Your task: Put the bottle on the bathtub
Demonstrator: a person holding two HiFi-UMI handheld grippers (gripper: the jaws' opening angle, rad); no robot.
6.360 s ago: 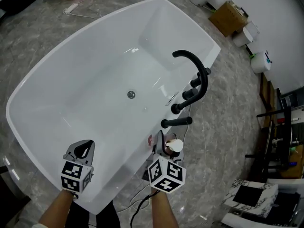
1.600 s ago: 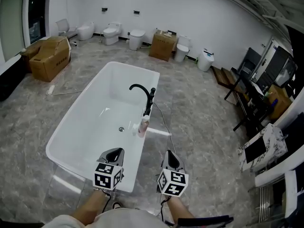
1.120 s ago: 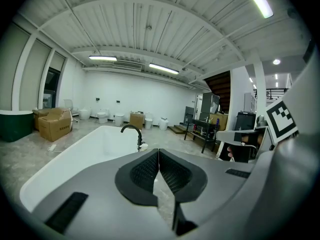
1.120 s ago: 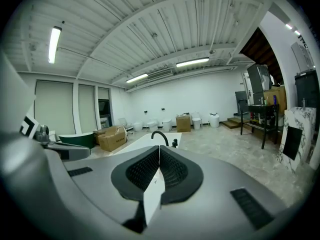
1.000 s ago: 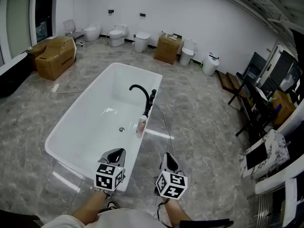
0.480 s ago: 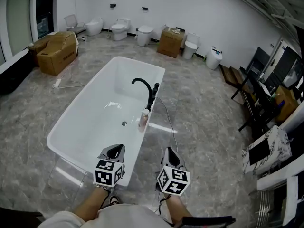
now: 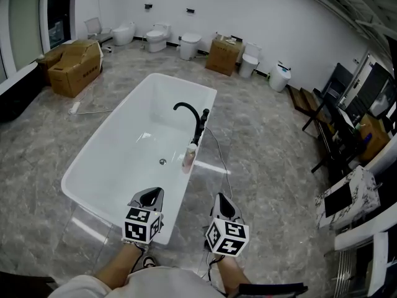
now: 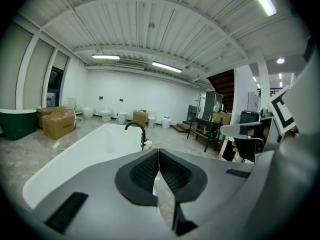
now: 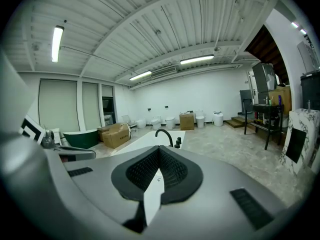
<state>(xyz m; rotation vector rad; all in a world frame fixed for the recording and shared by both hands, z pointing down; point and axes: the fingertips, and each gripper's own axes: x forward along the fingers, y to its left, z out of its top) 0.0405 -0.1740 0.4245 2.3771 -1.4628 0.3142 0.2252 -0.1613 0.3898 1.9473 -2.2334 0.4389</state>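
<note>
The white bathtub [image 7: 111, 160] stands on the grey marble floor, with a black curved faucet [image 7: 192, 113] on its right rim. A small pinkish bottle [image 7: 189, 157] with a white cap stands upright on that rim, just in front of the faucet. My left gripper [image 7: 151, 195] is shut and empty, held over the tub's near corner, well short of the bottle. My right gripper [image 7: 221, 199] is shut and empty over the floor beside the tub. In the left gripper view the shut gripper [image 8: 158, 151] points at the tub [image 8: 90, 151] and bottle [image 8: 147, 144]. In the right gripper view the shut gripper [image 9: 159, 151] faces the faucet [image 9: 165, 134].
Cardboard boxes [image 7: 73, 67] lie at the far left. Toilets [image 7: 158, 37] and another box [image 7: 224, 54] line the back wall. A white bin [image 7: 280, 77] and black racks [image 7: 347, 126] stand at the right. A cable [image 7: 218, 160] runs on the floor beside the tub.
Earlier my right gripper held the bottle at the tub rim by the faucet. Now the bottle stands alone there and both grippers are far back. In the last second little has moved.
</note>
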